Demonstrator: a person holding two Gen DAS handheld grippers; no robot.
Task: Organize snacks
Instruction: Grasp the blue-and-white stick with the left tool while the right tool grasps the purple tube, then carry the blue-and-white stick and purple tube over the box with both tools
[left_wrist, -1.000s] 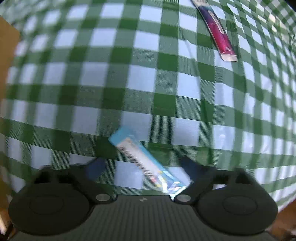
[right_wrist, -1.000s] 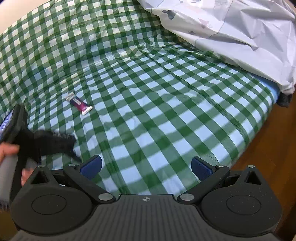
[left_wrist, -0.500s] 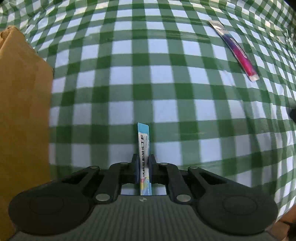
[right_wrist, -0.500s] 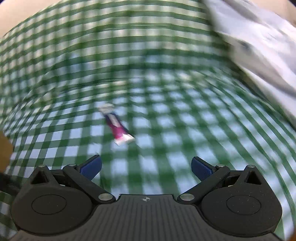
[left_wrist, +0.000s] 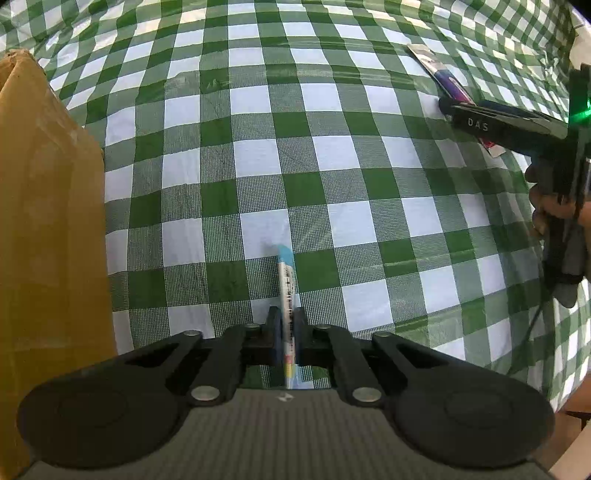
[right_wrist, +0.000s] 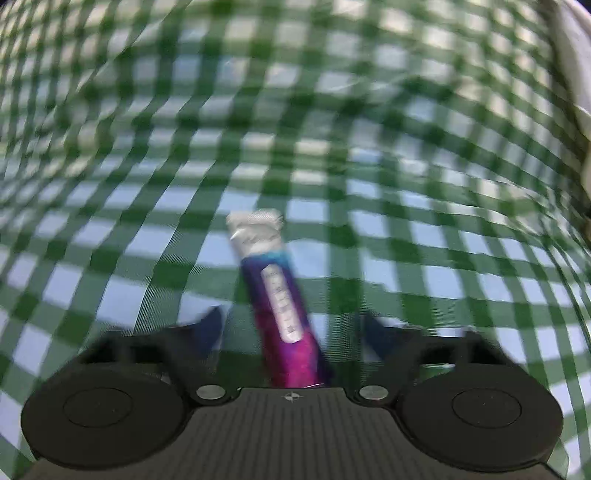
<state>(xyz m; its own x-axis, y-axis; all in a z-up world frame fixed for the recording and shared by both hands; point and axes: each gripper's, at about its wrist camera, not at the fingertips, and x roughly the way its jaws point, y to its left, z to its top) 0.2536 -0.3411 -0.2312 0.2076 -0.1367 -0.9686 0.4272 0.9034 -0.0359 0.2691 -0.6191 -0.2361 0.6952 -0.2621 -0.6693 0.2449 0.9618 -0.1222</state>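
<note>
Left gripper (left_wrist: 287, 328) clamps the blue snack stick (left_wrist: 287, 291) edge-on near the cardboard box (left_wrist: 44, 240) at 9 o'clock, while the right gripper (right_wrist: 293, 328), fingers spread, straddles the purple snack stick (right_wrist: 284, 314) lying obliquely on the checked cloth (right_wrist: 369, 147); closing off-centre risks pivoting it free.

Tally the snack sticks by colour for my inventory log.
Blue snack stick, clamped in the left claw: 1
Purple snack stick, lying between the open right claw fingers: 1
Total: 2
</note>
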